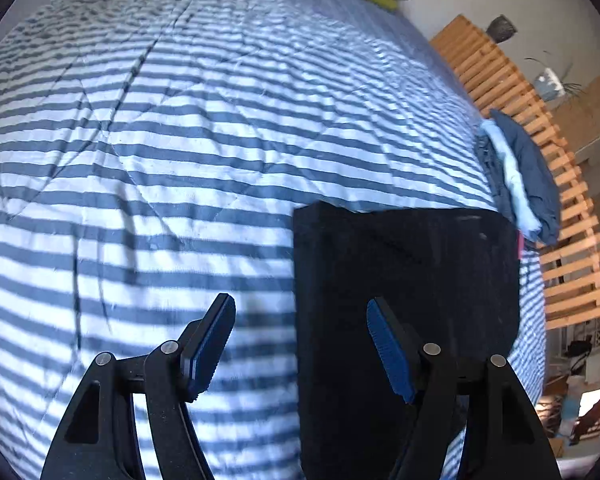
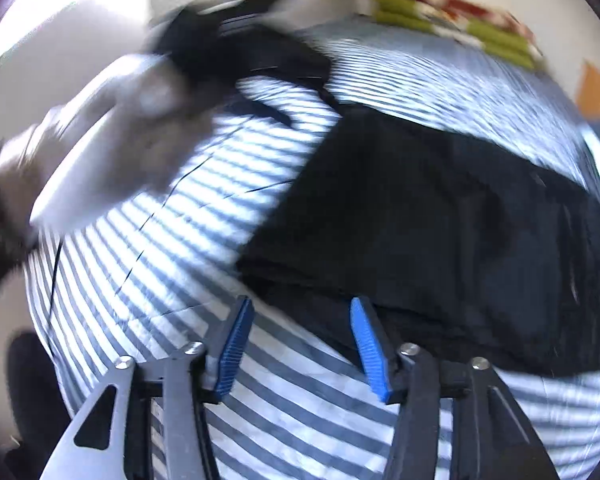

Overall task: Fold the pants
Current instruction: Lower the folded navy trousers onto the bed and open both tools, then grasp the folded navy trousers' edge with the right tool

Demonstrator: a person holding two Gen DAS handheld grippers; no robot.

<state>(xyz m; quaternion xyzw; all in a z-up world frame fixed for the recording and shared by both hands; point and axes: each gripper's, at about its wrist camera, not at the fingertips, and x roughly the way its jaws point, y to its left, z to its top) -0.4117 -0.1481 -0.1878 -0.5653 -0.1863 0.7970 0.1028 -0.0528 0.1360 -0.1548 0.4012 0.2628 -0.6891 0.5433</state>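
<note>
Pants (image 1: 404, 280) lie folded, seemingly ungripped — both grippers' fingers (image 1: 216, 344) apart above them.

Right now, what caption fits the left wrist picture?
Open left gripper hovers over folded black pants on a striped bedspread.

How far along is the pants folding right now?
Mostly done, it seems: the black pants lie in a compact rectangle on the striped bedspread. In hand: nothing; left gripper and right gripper are open and empty. Left: perhaps stacking them with the folded blue clothes.
</note>
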